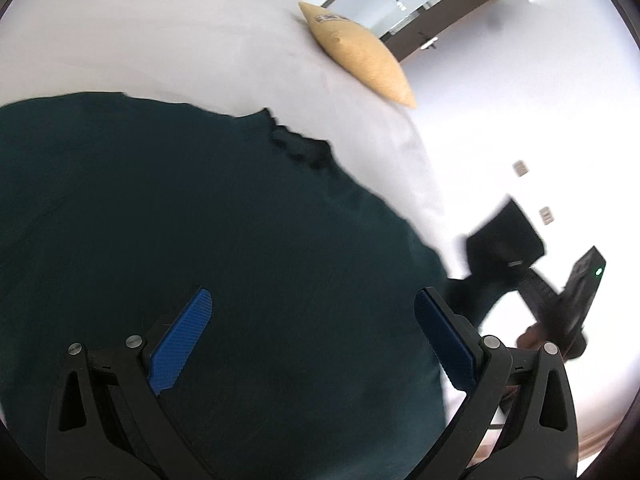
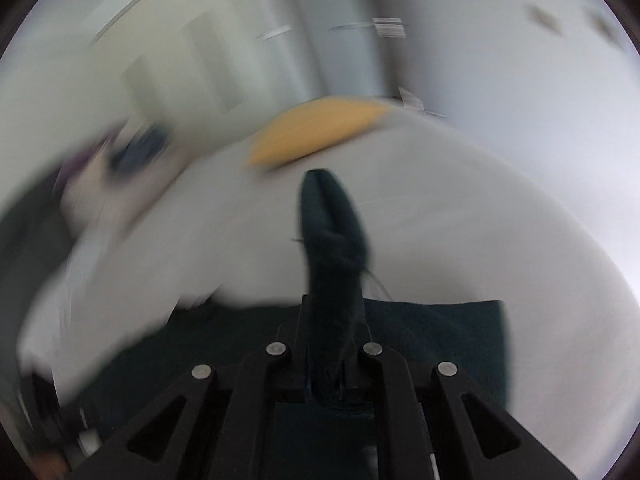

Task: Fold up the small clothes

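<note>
Right tool pinches the dark green garment; left tool gapes empty above it. Carry the fold across squarely, edges aligned.

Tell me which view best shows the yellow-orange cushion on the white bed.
The left wrist view: the yellow-orange cushion is sharp there, whole, lying on the white bed beyond the dark green garment. The right wrist view shows it only as a motion-blurred yellow shape.
</note>
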The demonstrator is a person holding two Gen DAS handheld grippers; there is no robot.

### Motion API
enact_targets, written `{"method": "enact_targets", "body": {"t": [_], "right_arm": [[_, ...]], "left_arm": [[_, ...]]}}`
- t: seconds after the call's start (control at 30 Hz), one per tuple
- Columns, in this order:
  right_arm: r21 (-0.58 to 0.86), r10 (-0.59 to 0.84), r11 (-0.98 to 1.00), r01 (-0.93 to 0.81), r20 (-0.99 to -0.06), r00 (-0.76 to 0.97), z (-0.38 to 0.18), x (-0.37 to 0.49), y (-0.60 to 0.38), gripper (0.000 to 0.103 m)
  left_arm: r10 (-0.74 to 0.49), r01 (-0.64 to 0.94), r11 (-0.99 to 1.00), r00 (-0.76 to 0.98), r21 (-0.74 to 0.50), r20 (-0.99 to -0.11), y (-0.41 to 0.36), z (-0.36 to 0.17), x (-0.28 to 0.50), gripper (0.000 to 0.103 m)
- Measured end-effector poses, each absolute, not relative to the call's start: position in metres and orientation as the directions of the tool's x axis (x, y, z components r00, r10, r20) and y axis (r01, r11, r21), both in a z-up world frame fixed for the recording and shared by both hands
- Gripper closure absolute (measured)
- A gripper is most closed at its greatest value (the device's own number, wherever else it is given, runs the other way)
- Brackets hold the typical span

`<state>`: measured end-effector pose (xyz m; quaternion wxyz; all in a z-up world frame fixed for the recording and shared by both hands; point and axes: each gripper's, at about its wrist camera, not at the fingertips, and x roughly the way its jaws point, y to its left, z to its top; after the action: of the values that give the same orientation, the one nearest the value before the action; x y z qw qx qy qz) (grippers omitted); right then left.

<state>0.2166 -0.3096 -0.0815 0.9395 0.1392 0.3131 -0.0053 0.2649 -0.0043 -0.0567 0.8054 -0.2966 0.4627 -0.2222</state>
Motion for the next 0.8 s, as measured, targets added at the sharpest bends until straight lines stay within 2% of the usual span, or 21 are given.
{"method": "enact_targets", "body": {"t": [0.17, 0.37, 0.5, 0.6, 0.63, 0.67, 0.7, 0.77, 0.8], "right_arm": [[0.071, 0.096, 0.995, -0.066, -0.668, 0.738, -0.13, 0.238, -0.206, 0.094], [0.106, 0.124, 0.992, -0.069, -0.733, 0.669, -0.17, 0.237, -0.197, 0.093], [0.122, 0.139, 0.99, -0.072, -0.747, 0.65, -0.179, 0.228, -0.198, 0.088], [0.17, 0.173, 0.983, -0.066, -0.753, 0.635, -0.177, 0.242, -0.179, 0.083], [0.179, 0.178, 0.982, -0.063, -0.752, 0.634, -0.177, 0.241, -0.179, 0.078], [0.199, 0.195, 0.978, -0.065, -0.753, 0.629, -0.176, 0.244, -0.178, 0.07], [0.227, 0.217, 0.972, -0.066, -0.751, 0.623, -0.177, 0.241, -0.181, 0.066], [0.264, 0.244, 0.962, -0.061, -0.745, 0.62, -0.175, 0.236, -0.182, 0.056], [0.281, 0.254, 0.958, -0.055, -0.742, 0.62, -0.174, 0.232, -0.185, 0.054]], "left_arm": [[-0.769, 0.038, 0.57, 0.378, -0.821, -0.516, -0.01, -0.074, 0.299, 0.0], [-0.843, -0.039, 0.464, 0.286, -0.885, -0.455, -0.027, -0.104, 0.34, 0.0], [-0.853, -0.022, 0.486, 0.208, -0.874, -0.479, -0.058, -0.114, 0.372, 0.0], [-0.846, -0.045, 0.506, 0.168, -0.862, -0.505, -0.078, -0.138, 0.367, 0.003], [-0.846, -0.051, 0.507, 0.161, -0.861, -0.508, -0.083, -0.141, 0.368, 0.006], [-0.845, -0.053, 0.51, 0.155, -0.859, -0.511, -0.089, -0.144, 0.371, 0.021], [-0.838, -0.06, 0.526, 0.137, -0.849, -0.528, -0.096, -0.149, 0.373, 0.043], [-0.835, -0.073, 0.534, 0.11, -0.843, -0.539, -0.102, -0.157, 0.373, 0.065], [-0.836, -0.073, 0.535, 0.103, -0.842, -0.539, -0.102, -0.157, 0.37, 0.071]]}}
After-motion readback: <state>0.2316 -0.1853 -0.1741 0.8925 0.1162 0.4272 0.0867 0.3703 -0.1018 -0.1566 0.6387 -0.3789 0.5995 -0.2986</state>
